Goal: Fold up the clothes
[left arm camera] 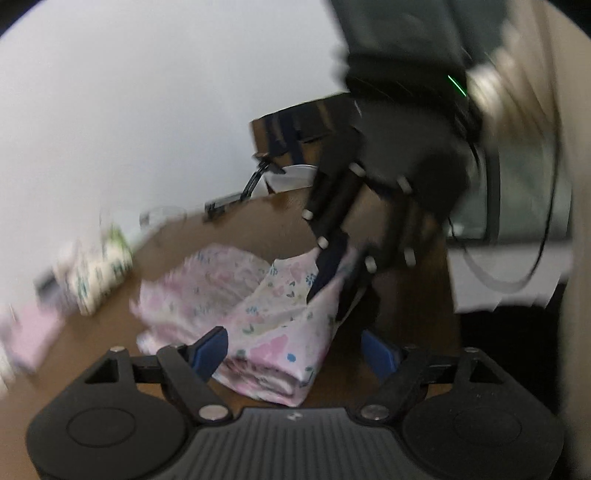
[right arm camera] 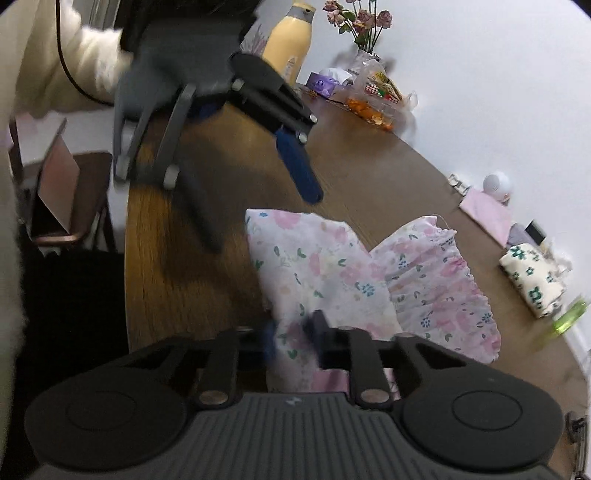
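Note:
A pink floral garment (left arm camera: 258,314) (right arm camera: 314,266) lies partly folded on the brown wooden table (right arm camera: 369,177), its ruffled part to the right in the right wrist view. My right gripper (right arm camera: 293,334) is shut on the garment's near edge, cloth pinched between its blue pads. In the left wrist view the right gripper (left arm camera: 325,273) holds a raised corner of the cloth. My left gripper (left arm camera: 295,350) is open, its pads wide apart on either side of the folded edge. Seen from the right wrist, the left gripper (right arm camera: 264,219) hovers open just above the garment's far-left corner.
A folded cream cloth with green flowers (right arm camera: 532,280) (left arm camera: 96,273) and a pink item (right arm camera: 487,214) sit along the wall. A yellow bottle (right arm camera: 288,40), a vase of flowers (right arm camera: 364,22), a tissue box (right arm camera: 325,83) and snack bags (right arm camera: 373,99) stand at the far end. A chair (right arm camera: 62,192) is beyond the table's left edge.

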Action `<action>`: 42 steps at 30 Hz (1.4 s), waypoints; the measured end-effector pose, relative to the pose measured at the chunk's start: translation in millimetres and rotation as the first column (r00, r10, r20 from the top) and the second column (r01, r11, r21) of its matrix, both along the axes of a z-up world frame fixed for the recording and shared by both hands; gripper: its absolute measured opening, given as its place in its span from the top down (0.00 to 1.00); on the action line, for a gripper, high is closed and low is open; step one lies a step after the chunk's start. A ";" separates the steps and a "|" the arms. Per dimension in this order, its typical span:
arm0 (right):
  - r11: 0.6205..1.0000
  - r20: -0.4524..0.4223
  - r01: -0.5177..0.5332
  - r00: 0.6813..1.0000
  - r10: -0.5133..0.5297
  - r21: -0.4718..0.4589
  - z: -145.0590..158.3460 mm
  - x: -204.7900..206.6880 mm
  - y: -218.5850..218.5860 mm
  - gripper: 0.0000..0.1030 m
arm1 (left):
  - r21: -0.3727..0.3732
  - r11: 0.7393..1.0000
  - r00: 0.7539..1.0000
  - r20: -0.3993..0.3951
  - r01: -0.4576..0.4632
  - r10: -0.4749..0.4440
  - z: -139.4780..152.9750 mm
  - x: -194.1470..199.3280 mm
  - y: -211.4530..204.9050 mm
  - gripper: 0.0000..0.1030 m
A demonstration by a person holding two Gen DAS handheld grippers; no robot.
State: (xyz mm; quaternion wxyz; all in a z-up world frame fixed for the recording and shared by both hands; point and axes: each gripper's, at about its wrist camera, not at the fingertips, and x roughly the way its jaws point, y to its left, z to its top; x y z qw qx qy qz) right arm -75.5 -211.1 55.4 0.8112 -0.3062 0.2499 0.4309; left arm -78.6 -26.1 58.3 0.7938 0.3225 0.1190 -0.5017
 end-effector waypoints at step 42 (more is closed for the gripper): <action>0.706 -0.799 0.500 0.580 0.158 0.502 -45.6 74.1 -93.4 0.76 | -0.235 0.872 0.526 -0.850 -0.430 0.030 -17.4 66.6 61.5 0.52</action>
